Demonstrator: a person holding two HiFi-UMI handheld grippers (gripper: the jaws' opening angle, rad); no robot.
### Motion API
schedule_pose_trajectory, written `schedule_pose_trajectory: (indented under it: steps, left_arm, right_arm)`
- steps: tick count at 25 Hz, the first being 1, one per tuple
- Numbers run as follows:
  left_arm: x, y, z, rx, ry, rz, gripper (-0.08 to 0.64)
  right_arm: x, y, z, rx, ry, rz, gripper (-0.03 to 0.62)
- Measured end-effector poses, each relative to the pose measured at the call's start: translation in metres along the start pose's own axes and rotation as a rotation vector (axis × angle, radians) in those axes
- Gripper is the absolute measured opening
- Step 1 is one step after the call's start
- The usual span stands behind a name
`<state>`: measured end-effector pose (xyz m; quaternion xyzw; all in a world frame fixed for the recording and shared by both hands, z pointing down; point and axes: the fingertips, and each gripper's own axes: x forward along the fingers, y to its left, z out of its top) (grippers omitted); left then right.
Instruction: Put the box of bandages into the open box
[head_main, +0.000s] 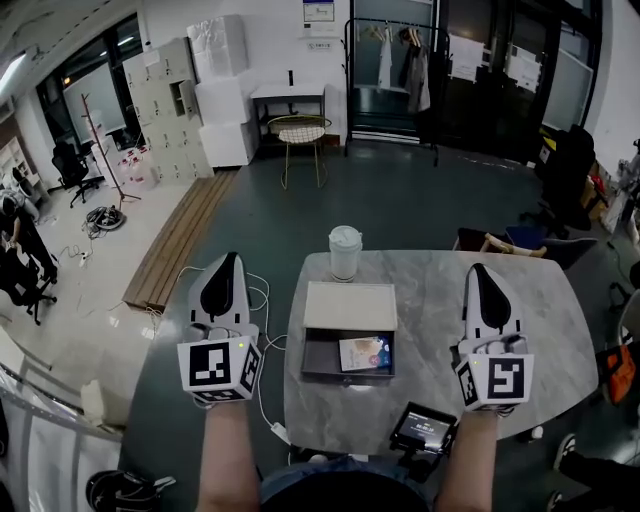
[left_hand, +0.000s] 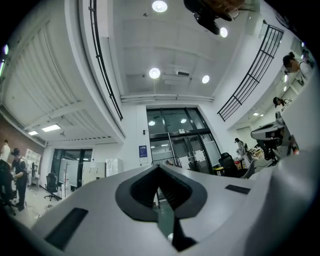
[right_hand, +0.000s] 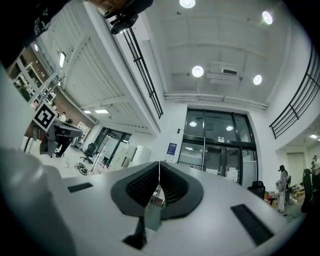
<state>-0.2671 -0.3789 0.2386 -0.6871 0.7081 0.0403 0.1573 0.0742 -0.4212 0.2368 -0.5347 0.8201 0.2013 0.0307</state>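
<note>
While tools (head_main: 229, 262) (head_main: 479, 270) flank it, bandage box (head_main: 364, 353) lies in open box (head_main: 320, 356).

Box of bandages (head_main: 364, 353): print too small to read. Screen device (head_main: 424, 430): display illegible.

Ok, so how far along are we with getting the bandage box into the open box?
Done, it seems: the box of bandages lies inside the open box. In hand: nothing; the left gripper and right gripper are shut and empty, either side of it. Left: nothing obvious.
</note>
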Motion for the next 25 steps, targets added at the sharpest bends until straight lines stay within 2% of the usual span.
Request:
schedule_pose_trajectory:
  steps: [25]
  left_arm:
    - [-0.017, 0.006, 0.011, -0.006, -0.035, -0.016, 0.012]
  right_arm:
    - [-0.014, 0.015, 0.009, -0.014, 0.016, -0.021, 0.026]
